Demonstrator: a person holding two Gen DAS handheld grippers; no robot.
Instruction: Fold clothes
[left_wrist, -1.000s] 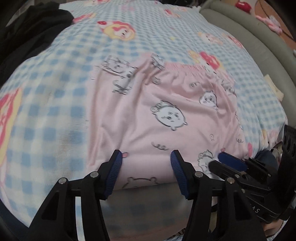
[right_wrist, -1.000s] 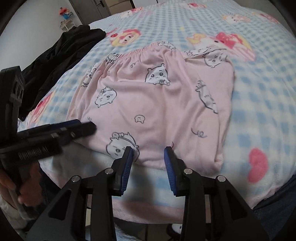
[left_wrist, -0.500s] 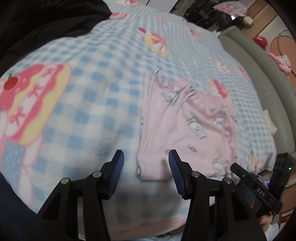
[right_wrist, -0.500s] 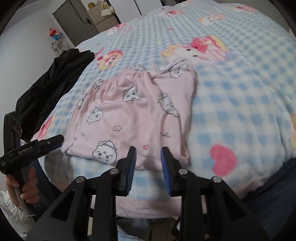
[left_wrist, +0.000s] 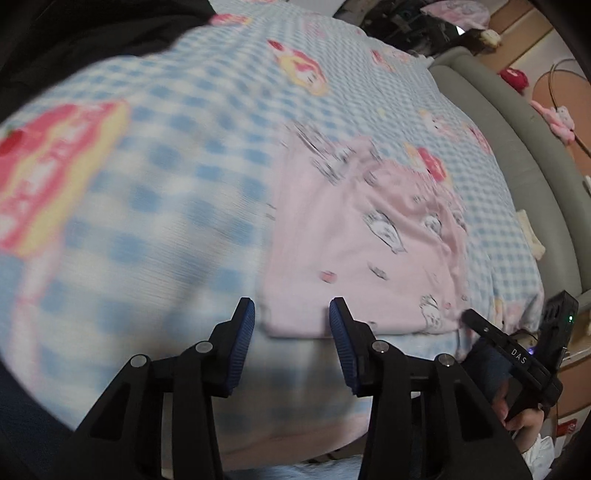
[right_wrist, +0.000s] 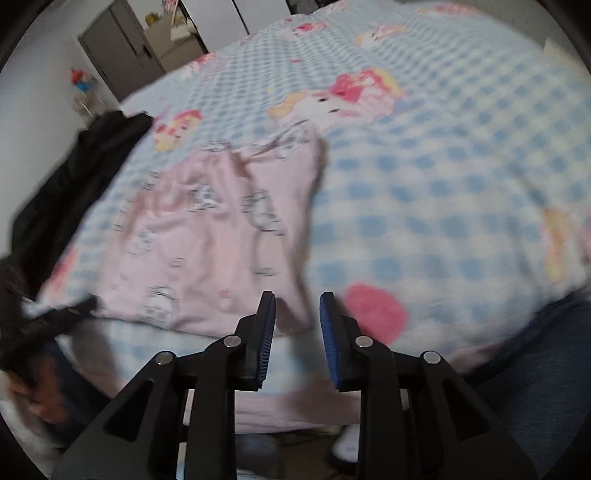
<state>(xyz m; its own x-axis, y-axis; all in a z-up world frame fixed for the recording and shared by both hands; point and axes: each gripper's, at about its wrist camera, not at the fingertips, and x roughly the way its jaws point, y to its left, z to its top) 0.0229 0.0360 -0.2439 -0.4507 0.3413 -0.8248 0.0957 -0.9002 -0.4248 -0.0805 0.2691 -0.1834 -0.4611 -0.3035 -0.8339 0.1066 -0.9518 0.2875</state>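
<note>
Pink printed shorts (left_wrist: 354, 251), one: folded flat on the near part of the bed, long axis running near to far, waistband at the far end.
Left hand-held gripper (left_wrist: 291, 332), one: at the near left corner, jaws spread and closing, pads clear of the cloth.
Right hand-held gripper (right_wrist: 297, 328), one: at the near right corner, jaws narrowly apart, nothing pinched. Both about equally near.
Checked cartoon blanket (right_wrist: 443, 184), one.
Black garment (right_wrist: 74, 177), one, far left.

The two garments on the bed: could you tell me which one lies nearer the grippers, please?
The pink garment, printed with cartoon animals and lying flat at the near edge of the bed. The black garment is heaped farther off at the far left side.
</note>
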